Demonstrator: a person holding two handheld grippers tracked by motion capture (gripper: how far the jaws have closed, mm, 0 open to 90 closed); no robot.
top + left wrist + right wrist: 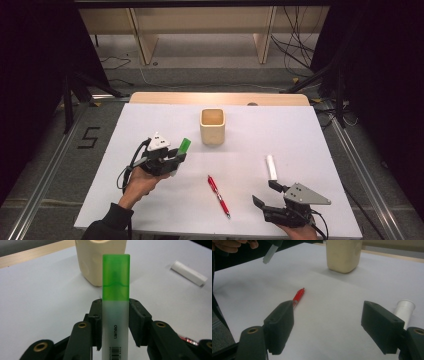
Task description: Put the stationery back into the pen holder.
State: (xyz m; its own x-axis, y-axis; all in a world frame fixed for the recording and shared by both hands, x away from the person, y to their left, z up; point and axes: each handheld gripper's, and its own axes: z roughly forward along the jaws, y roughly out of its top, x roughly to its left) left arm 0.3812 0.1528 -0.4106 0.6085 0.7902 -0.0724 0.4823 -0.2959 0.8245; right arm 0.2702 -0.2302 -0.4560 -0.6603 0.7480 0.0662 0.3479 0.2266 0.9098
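My left gripper is shut on a highlighter with a frosted white body and a green cap; in the left gripper view both pads press its sides and the cap points toward the cream cup. That cup stands upright at the table's middle back. A red pen lies on the white tabletop in front of it. My right gripper rests open near the front right edge with nothing between its jaws. Beside it lies a white tube; the tube appears behind the right jaw.
The white table surface ends at a wooden strip at the back. Dark stands and cables ring the table. Bare surface lies between the cup and the pen.
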